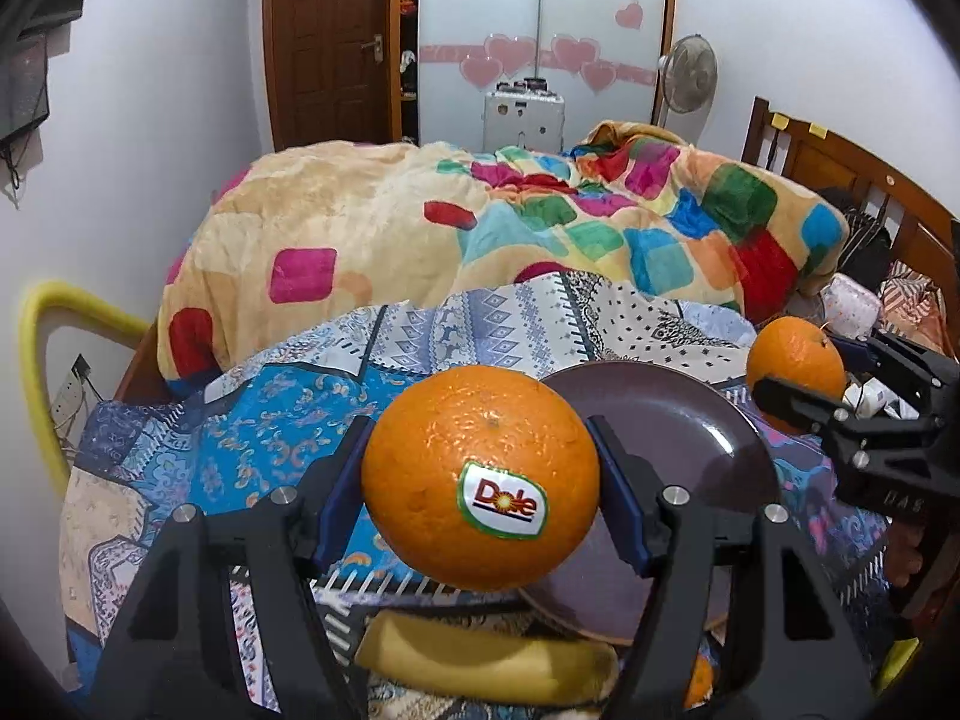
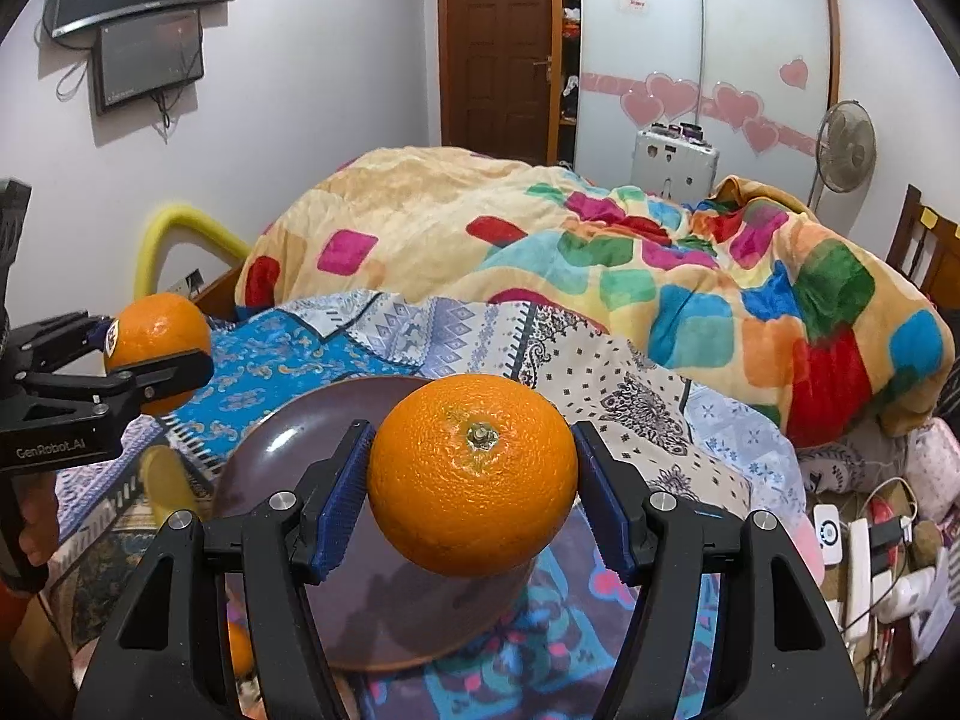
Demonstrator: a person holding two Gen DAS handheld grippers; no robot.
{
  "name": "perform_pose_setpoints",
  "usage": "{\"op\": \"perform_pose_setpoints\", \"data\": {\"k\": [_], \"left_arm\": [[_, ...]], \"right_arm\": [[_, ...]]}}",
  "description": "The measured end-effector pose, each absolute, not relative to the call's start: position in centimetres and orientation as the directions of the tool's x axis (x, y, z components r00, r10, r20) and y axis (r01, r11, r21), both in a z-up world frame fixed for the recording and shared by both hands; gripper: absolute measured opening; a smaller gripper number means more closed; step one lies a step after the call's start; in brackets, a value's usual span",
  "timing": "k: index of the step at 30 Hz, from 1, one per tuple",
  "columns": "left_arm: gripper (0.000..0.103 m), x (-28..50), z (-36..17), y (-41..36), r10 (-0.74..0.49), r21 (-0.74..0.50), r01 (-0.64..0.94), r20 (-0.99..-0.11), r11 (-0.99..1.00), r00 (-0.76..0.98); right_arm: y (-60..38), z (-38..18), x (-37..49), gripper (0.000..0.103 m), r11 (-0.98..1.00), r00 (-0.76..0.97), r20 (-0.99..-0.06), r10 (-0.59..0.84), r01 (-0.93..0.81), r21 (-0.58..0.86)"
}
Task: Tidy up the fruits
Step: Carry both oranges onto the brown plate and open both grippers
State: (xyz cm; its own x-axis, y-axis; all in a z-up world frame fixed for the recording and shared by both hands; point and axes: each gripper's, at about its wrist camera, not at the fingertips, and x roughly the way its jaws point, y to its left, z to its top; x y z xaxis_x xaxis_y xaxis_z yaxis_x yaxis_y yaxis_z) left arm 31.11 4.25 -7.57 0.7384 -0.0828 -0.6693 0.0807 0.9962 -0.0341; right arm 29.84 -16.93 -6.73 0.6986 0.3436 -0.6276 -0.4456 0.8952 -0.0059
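The stickered orange (image 1: 480, 480) sits squarely between the left gripper (image 1: 480, 492) fingers (image 1: 339, 492), spread about an orange's width and clamped on its sides, above the brown plate (image 1: 690, 420). The second orange (image 2: 474, 474) is gripped the same way by the right gripper (image 2: 474, 492), stem up, over that plate on the bed (image 2: 630, 396). A banana (image 1: 486, 660) lies below, possibly touching the plate's rim.

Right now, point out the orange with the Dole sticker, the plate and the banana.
orange with the Dole sticker (image 1: 480, 480), left wrist view, its front.
plate (image 1: 690, 438), left wrist view, bare inner surface.
banana (image 1: 486, 663), left wrist view, its middle.
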Motion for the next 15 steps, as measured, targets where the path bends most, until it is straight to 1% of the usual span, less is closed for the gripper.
{"op": "perform_pose_setpoints", "data": {"k": [4,10,15], "left_arm": [[0.069,33.1,-8.5,3.9,-0.108,-0.061,0.092,-0.706,0.994,0.700],[0.069,35.1,-9.8,2.4,-0.109,-0.045,0.115,-0.747,0.992,0.655],[0.069,36.6,-10.8,1.7,-0.130,-0.065,0.128,-0.780,0.990,0.612]], "right_arm": [[-16.1,-7.8,31.0,0.062,0.891,0.681,-0.659,0.320,-0.452,-0.035],[-15.4,-9.5,32.7,0.062,0.884,0.647,-0.706,0.288,-0.463,-0.065],[-15.1,-10.3,33.6,0.062,0.878,0.617,-0.734,0.286,-0.475,-0.056]]}}
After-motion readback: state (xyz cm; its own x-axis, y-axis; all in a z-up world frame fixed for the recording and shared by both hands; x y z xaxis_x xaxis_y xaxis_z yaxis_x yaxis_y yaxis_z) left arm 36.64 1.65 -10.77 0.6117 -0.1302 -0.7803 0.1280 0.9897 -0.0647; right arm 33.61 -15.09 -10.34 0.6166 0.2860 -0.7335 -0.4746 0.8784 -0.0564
